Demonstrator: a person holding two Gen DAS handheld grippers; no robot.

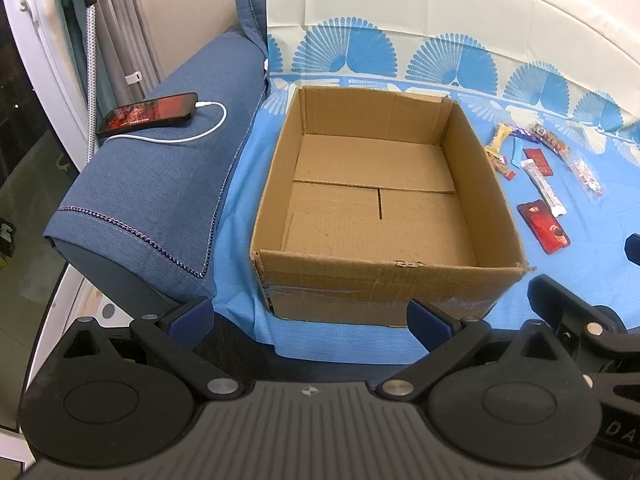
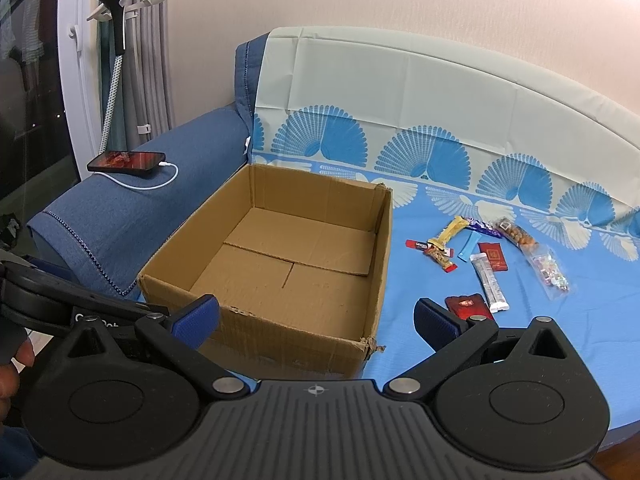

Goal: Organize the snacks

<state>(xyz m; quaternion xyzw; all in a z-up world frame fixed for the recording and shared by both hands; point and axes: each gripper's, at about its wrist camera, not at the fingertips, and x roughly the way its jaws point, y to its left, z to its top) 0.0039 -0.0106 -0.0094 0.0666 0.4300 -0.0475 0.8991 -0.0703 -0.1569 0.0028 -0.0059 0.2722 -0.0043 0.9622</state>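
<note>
Hovering apart w/ nothing held, both tongs, left [image 1: 310, 314] and right [image 2: 318, 316], face empty box [image 2: 368, 264]; snacks [image 2: 486, 256] lie right, none packed yet.

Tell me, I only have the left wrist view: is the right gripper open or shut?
Observer: The right gripper is open, with nothing between its fingers.
Operator: Which snack is closest to it?
Observer: The red packet. In the right wrist view the tip of the gripper's right finger overlaps its near end. I cannot tell whether they touch.
Operator: Anything on that side that I cannot see?
Observer: Part of a hand shows at the left edge of the right wrist view, below the level of the cardboard box.
</note>
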